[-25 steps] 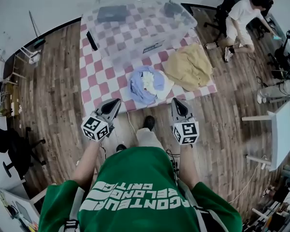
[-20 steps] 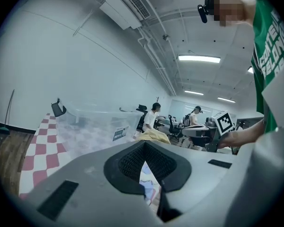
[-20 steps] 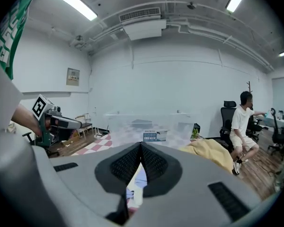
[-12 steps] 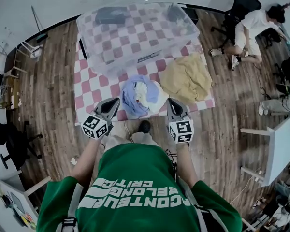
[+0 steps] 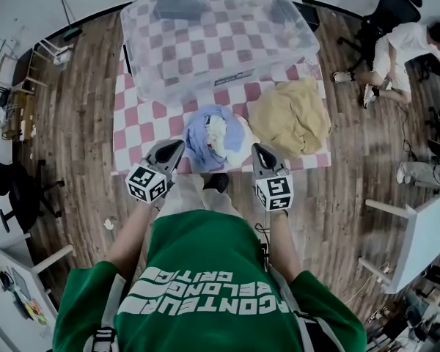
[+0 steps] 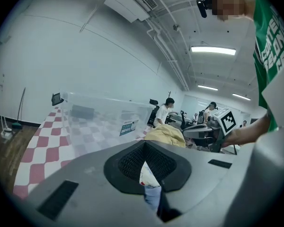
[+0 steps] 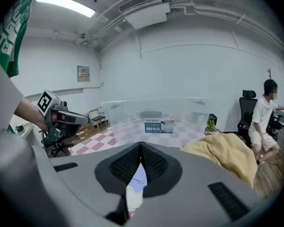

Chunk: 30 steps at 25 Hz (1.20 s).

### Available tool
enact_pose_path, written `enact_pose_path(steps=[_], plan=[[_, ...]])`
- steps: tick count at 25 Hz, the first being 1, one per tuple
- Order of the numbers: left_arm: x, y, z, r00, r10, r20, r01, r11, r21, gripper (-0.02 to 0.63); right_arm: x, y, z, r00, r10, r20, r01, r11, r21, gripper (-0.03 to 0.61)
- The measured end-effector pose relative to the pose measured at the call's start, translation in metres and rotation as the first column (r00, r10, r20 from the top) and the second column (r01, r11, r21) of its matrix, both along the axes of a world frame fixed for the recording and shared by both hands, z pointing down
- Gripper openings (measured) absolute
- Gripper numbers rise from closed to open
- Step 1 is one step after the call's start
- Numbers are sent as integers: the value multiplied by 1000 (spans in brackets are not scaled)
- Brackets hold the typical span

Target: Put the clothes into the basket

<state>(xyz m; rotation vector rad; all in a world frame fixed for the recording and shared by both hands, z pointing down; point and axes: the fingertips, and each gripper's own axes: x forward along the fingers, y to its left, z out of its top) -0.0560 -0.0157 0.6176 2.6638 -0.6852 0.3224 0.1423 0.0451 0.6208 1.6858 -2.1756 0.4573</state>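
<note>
Your left gripper [image 5: 174,148] and right gripper [image 5: 259,151] hang over the near edge of the checked mat [image 5: 143,134], each with its jaws pressed together on nothing, so spread them before you reach down. Just beyond their tips lies the blue and white heap [image 5: 216,132]. I'd take it first, biting deep into a thick fold from both sides so nothing trails. The yellow garment [image 5: 290,116] lies to its right. Farthest off stands the clear basket [image 5: 169,79], so lift high enough to clear its near wall. Its sticker [image 5: 238,78] is too small to read.
</note>
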Motion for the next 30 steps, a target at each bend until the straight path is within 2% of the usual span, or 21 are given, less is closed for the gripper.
enact_pose_path(steps=[18,23,28,29,30], plan=[[9,-11,53,1000,-8,23,9,997,-77,3,-18,-20,55,998,-68,9,69,990,-126,6],[8,-16,70,999,-6,39,10,995,-103,3,-24,-27,67,996,-85,39,90,986,-141,6],[12,-20,96,999,22,45,-13,982,-188,3,-29,-34,87,993,-105,53,114,974,-197,8],[13,-20,103,998,31,47,-21,978,-208,12,-30,-35,92,992,-111,54,119,970,-211,17],[15,-19,109,998,39,52,-26,974,-226,24,-31,-37,97,992,-116,53,125,966,-225,56]])
